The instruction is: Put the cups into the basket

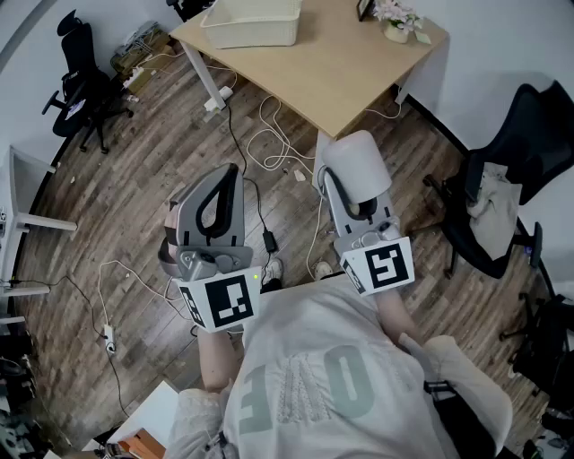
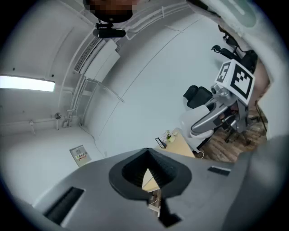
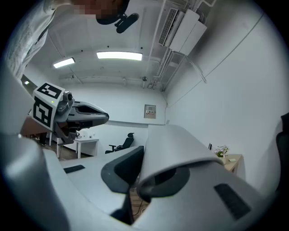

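Observation:
A white cup (image 1: 354, 161) is held on its side in my right gripper (image 1: 347, 191), whose jaws are shut on it above the wooden floor. In the right gripper view the cup (image 3: 176, 144) fills the space between the jaws. My left gripper (image 1: 230, 179) is shut with nothing in it; the left gripper view shows its jaws (image 2: 151, 180) pressed together, with only a small gap. A cream plastic basket (image 1: 251, 22) stands at the far left end of the wooden table (image 1: 332, 67), well ahead of both grippers. I see no other cup.
A small flower pot (image 1: 397, 22) sits at the table's far right corner. Cables (image 1: 269, 134) trail over the floor below the table. Black office chairs stand at the far left (image 1: 81, 85) and at the right (image 1: 507, 179). A white table (image 1: 22, 193) is at the left edge.

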A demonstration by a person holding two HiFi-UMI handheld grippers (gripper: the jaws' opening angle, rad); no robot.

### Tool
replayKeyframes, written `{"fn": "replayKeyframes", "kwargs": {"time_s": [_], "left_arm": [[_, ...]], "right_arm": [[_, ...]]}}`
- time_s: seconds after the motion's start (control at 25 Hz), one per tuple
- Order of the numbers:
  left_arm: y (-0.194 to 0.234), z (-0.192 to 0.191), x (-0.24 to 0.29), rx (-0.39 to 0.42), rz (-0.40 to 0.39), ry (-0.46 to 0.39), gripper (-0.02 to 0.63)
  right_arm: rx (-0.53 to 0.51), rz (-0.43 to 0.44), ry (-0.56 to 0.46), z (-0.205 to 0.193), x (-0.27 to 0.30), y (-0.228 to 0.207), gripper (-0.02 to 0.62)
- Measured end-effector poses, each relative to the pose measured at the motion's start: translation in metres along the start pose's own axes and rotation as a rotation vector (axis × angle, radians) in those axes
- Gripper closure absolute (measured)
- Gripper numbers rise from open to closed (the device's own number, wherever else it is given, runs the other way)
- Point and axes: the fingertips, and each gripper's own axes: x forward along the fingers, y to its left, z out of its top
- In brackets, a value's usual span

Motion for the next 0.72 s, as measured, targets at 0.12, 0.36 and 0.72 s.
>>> {"fn": "replayKeyframes", "kwargs": {"time_s": [0.12,0.36,0.72], "left_arm": [[-0.006,0.005,0.007,-0.012,0.028,0.018,0.6],[-0.016,0.016,0.008,0.02,0.058,0.069,0.6],[-0.009,0.012,-0.004,-0.003,0.114,0.141,0.6]], "right_arm": [[-0.01,0.002,0.012,-0.008,-0.008,-0.018,0.558],[-0.033,0.042,0.005,-0.009,-0.022,-0.028,0.558],[-0.027,0.062,0.029,-0.014,-0.028,-0.047,0.558]]}}
